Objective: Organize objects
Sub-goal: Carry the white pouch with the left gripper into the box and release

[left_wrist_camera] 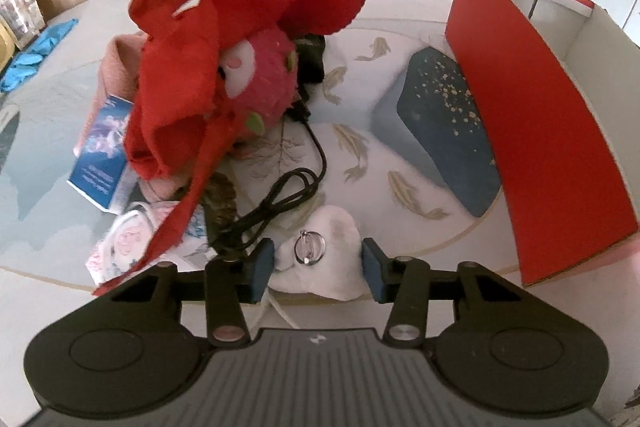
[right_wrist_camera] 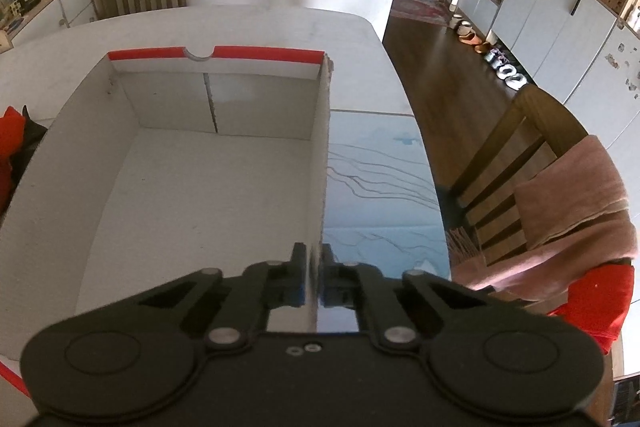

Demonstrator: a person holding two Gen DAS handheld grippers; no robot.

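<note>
Now the left gripper (left_wrist_camera: 318, 269) hangs over a white fluffy plush (left_wrist_camera: 340, 251) with a metal key ring (left_wrist_camera: 310, 247) on it, blue pads either side, jaws partly apart; whether the pads actually press on the plush, I cannot tell. Just beyond it a black cable (left_wrist_camera: 280, 203) loops across the patterned table mat (left_wrist_camera: 360, 87), running up toward a black adapter (left_wrist_camera: 312, 59) behind a pink dragon-fruit plush (left_wrist_camera: 264, 83). That plush sits half under a big red cloth (left_wrist_camera: 224, 39), draped over the whole heap on the left, with a pink towel (left_wrist_camera: 116, 67) behind it, a blue-and-white carton (left_wrist_camera: 102, 151) leaning beside it and some pale printed packets (left_wrist_camera: 128, 239) in front. Over on the right stands the red outer wall of the cardboard box (left_wrist_camera: 532, 131), close by the pile. And the right gripper (right_wrist_camera: 314, 277): its jaws are pinched together on the box's right-hand wall (right_wrist_camera: 322, 163), one finger inside, one outside. From that camera the box's white floor (right_wrist_camera: 192, 195) shows nothing lying on it, red trim along the far rim. Beside the table, a wooden chair (right_wrist_camera: 516, 163) carries a folded pink towel (right_wrist_camera: 576, 195).
</note>
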